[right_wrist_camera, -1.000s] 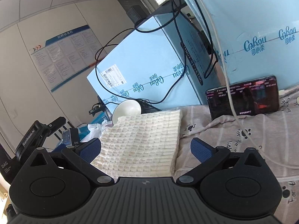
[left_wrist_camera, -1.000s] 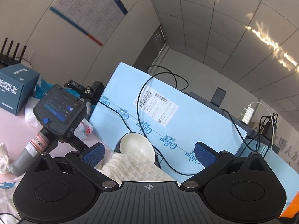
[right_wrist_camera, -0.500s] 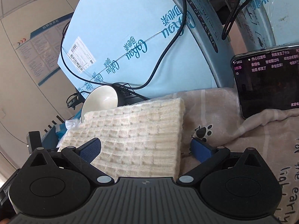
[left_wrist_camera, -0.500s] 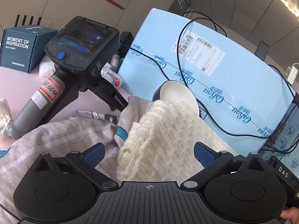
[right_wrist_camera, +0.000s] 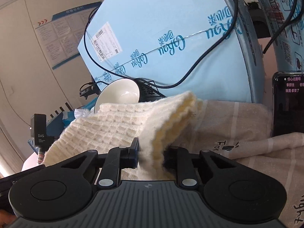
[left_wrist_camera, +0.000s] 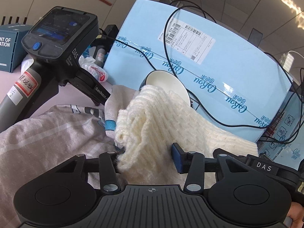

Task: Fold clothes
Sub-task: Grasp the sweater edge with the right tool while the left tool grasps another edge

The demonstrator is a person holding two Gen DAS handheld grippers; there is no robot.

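Cream knitted garment: soft, limp, light, stretchy. Pinched at bunched near edge by left gripper and right gripper. Best held through doubled layers.

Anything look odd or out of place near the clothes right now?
Yes. A white bowl lies tipped on its side behind the cream knit, against the blue box, with black cables draped over the box. Nothing looks spilled.

Forward passage is blocked by the blue carton, with a tilted white bowl and black cables before it. Left is obstructed by a handheld device; right, by a phone.
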